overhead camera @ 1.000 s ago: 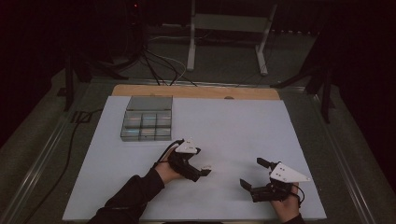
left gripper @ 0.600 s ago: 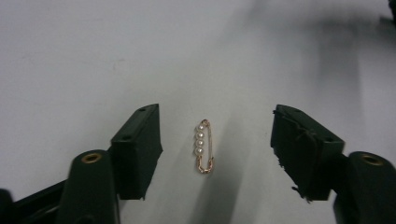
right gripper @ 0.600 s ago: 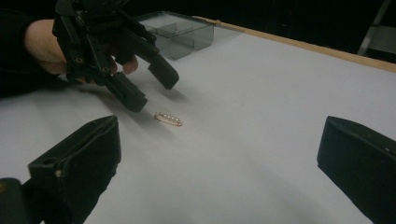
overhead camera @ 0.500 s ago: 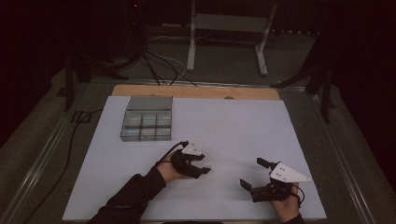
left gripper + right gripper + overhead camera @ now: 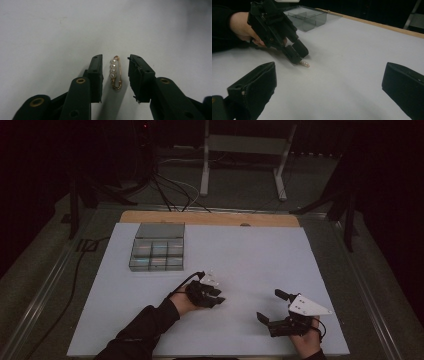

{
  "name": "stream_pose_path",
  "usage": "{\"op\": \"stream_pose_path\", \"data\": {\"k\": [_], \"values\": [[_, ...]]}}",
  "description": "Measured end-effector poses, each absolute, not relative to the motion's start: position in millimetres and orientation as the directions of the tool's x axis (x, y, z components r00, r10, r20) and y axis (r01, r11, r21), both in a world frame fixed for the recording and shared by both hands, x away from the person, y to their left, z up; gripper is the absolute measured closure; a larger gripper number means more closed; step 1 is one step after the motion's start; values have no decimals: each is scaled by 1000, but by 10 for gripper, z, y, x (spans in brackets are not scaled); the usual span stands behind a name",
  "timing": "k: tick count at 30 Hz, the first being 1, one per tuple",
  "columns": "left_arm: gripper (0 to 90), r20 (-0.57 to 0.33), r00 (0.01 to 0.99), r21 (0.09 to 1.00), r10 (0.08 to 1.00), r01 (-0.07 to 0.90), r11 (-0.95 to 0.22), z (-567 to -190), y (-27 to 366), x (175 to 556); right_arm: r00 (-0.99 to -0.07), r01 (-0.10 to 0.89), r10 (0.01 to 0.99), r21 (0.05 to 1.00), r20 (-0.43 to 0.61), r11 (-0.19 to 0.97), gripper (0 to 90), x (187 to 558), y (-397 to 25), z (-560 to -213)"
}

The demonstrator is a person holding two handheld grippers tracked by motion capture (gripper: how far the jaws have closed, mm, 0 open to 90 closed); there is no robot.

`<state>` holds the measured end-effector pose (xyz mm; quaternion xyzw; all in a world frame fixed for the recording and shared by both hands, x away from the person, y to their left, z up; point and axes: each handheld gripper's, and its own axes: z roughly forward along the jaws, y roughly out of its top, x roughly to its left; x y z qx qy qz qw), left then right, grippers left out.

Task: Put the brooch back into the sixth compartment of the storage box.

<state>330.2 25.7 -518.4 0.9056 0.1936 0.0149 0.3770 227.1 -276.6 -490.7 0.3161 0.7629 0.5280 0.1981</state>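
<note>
While your right gripper (image 5: pixel 269 307) rests near the table's front edge with its jaws spread wide, your left gripper (image 5: pixel 115 72) straddles the pearl pin (image 5: pixel 116 73), jaws parted and not touching it. The pin lies flat on the white mat (image 5: pixel 280 255); farther back sits the compartment box (image 5: pixel 157 253).

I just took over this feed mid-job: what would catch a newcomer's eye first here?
First, the small gold pin with pearls, lying on the white table between the open jaws of the left gripper, which do not touch it. Next, the clear compartment box at the table's far left. The right gripper waits open near the front right edge, holding nothing.
</note>
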Motion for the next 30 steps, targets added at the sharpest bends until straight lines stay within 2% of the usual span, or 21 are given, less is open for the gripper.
{"op": "stream_pose_path", "data": {"k": [7, 12, 25, 27, 30], "values": [[729, -104, 930, 672, 352, 327, -665, -5189, 222, 3305, -722, 271, 691, 931, 29, 244, 0, 2267, -2765, -4905], [820, -90, 933, 659, 348, 318, -681, -5179, 208, 3300, -723, 271, 690, 931, 28, 246, 0, 2269, -2762, -4908], [832, -46, 942, 647, 331, 281, -709, -5161, 191, 3273, -723, 274, 690, 930, 30, 246, 0, 2274, -2761, -4914], [877, -53, 940, 651, 336, 288, -703, -5165, 181, 3262, -723, 273, 690, 930, 30, 245, 0, 2273, -2761, -4911], [878, -47, 942, 650, 333, 282, -706, -5161, 183, 3263, -724, 272, 689, 930, 29, 246, 0, 2273, -2762, -4912]]}}
